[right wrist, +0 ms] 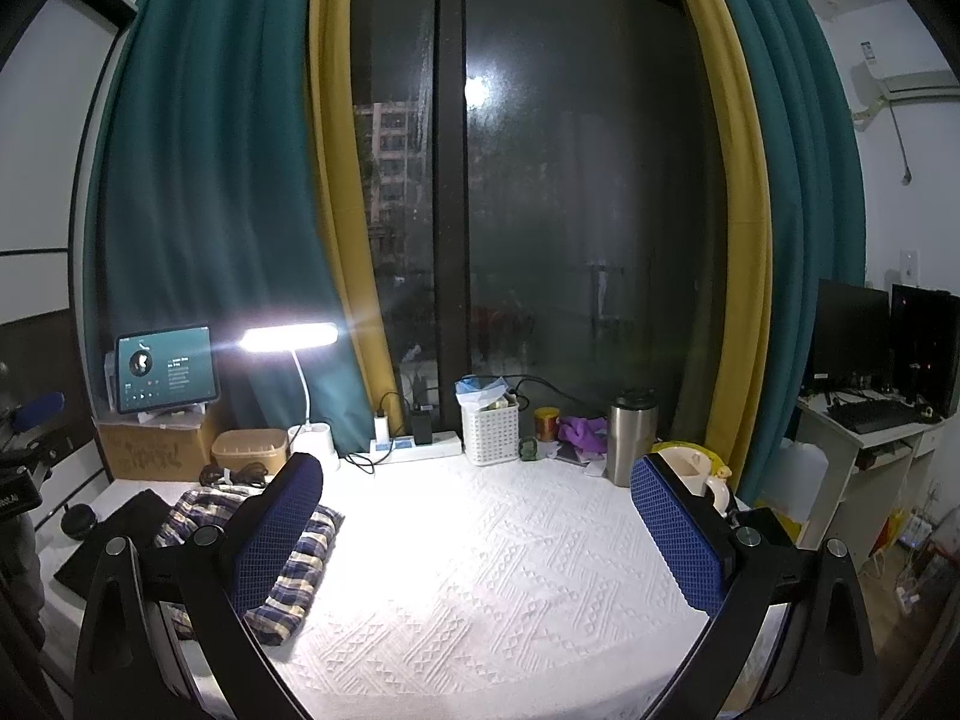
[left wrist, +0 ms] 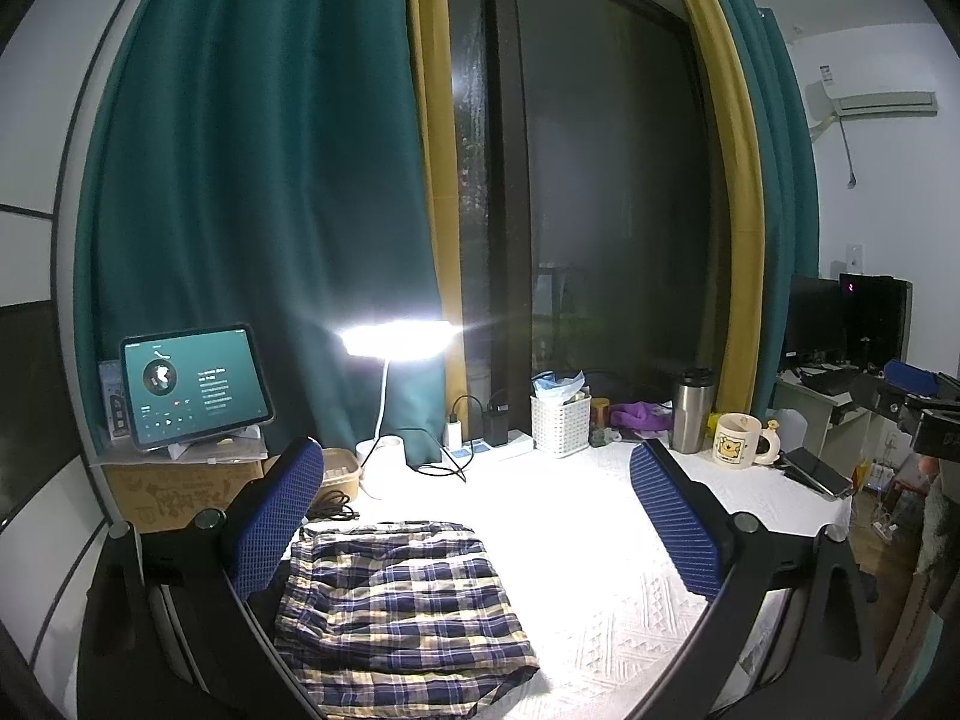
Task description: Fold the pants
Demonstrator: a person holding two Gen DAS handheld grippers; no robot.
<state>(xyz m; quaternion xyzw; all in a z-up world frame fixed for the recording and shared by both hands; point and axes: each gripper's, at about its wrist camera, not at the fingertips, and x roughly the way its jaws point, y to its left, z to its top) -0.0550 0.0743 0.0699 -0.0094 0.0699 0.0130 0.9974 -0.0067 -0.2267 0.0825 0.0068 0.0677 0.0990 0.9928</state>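
The plaid pants [left wrist: 396, 600], blue, cream and white, lie folded into a compact rectangle on the white textured tablecloth [left wrist: 600, 570]. My left gripper [left wrist: 474, 516] is open and empty, raised above the table, with the pants below its left finger. In the right wrist view the pants [right wrist: 300, 558] lie at the left, partly behind the left finger. My right gripper [right wrist: 474, 522] is open and empty above the cloth [right wrist: 480, 570], to the right of the pants.
A lit desk lamp [left wrist: 396, 339], tablet [left wrist: 192, 384] on a cardboard box, power strip [left wrist: 492, 447], white basket [left wrist: 561, 423], steel tumbler [left wrist: 690, 411], mug [left wrist: 738, 441] and phone [left wrist: 819, 471] line the table's far and right edges. A black item [right wrist: 114, 534] lies left of the pants.
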